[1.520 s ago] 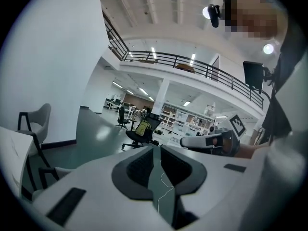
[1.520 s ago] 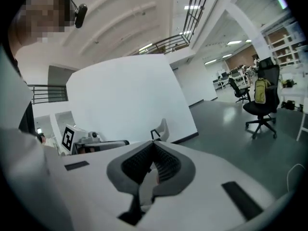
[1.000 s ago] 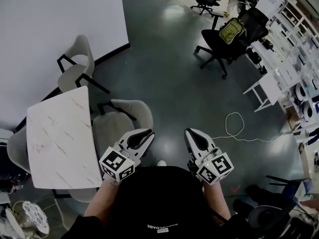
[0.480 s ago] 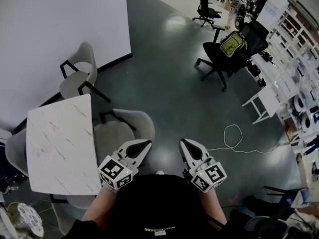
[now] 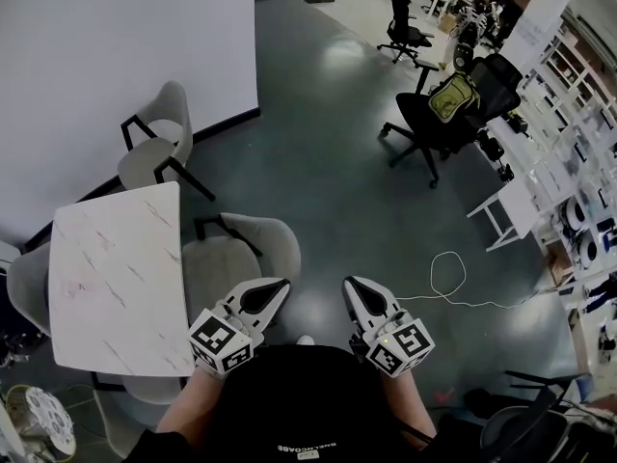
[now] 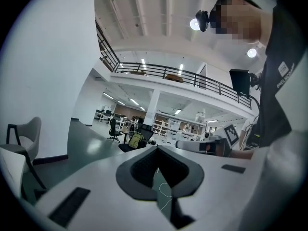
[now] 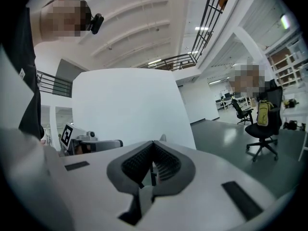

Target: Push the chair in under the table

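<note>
A grey upholstered chair (image 5: 238, 251) stands pulled out from the right long side of the white marble table (image 5: 114, 280), with its back toward me. My left gripper (image 5: 273, 288) hangs shut and empty just short of the chair's back, not touching it. My right gripper (image 5: 355, 286) is shut and empty too, over bare floor to the right of the chair. Both point level, away from me. In the left gripper view the jaws (image 6: 157, 163) meet with nothing between them. The right gripper view shows the same of its jaws (image 7: 153, 165).
A second grey chair (image 5: 154, 148) stands by the white wall, and others sit at the table's left side (image 5: 26, 287) and near end (image 5: 145, 394). A black office chair with a yellow-green backpack (image 5: 445, 104), a loose white cable (image 5: 448, 276) and shelving (image 5: 578, 181) lie to the right.
Both grippers sit slightly lower in the head view and stay shut. The chair keeps its place beside the table.
</note>
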